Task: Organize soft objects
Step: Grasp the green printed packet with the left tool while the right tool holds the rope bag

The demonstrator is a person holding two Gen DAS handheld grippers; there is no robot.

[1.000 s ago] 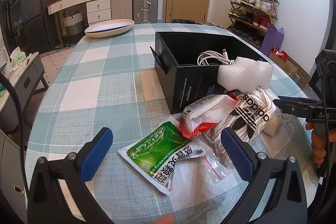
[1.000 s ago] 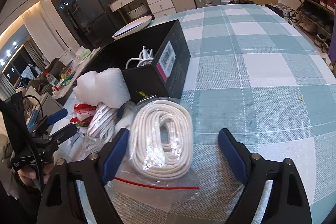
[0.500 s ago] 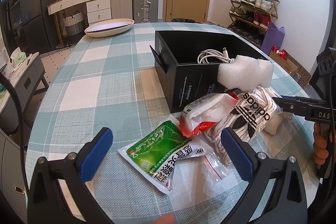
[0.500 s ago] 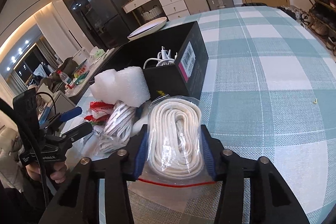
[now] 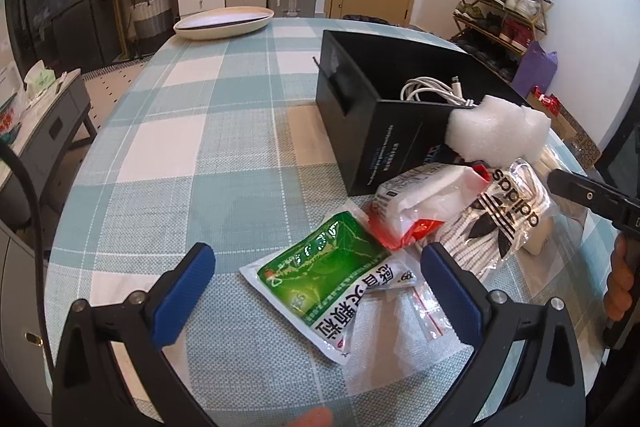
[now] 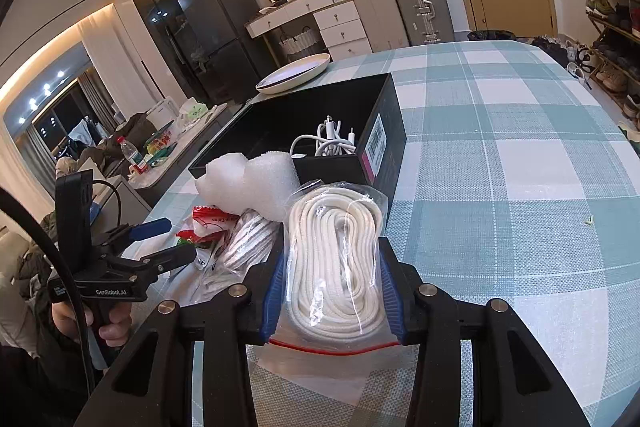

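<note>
My right gripper [image 6: 332,291] is shut on a clear bag of coiled white rope [image 6: 334,259] and holds it just off the checked tablecloth, in front of the black box [image 6: 384,147]. White cables [image 6: 326,143] lie in the box. A white foam piece [image 6: 252,183] leans on the box's near corner. My left gripper [image 5: 316,271] is open and empty above a green packet [image 5: 320,267]. Beside it lie a white and red packet [image 5: 420,203] and an adidas bag of cord [image 5: 500,219].
A cream oval dish [image 5: 224,23] sits at the table's far edge. The right gripper's arm [image 5: 592,195] shows at the right of the left wrist view. Suitcases, drawers and a shoe rack stand beyond the table.
My right gripper closed on the bag of white rope and lifted it slightly. My left gripper stayed open and still.
</note>
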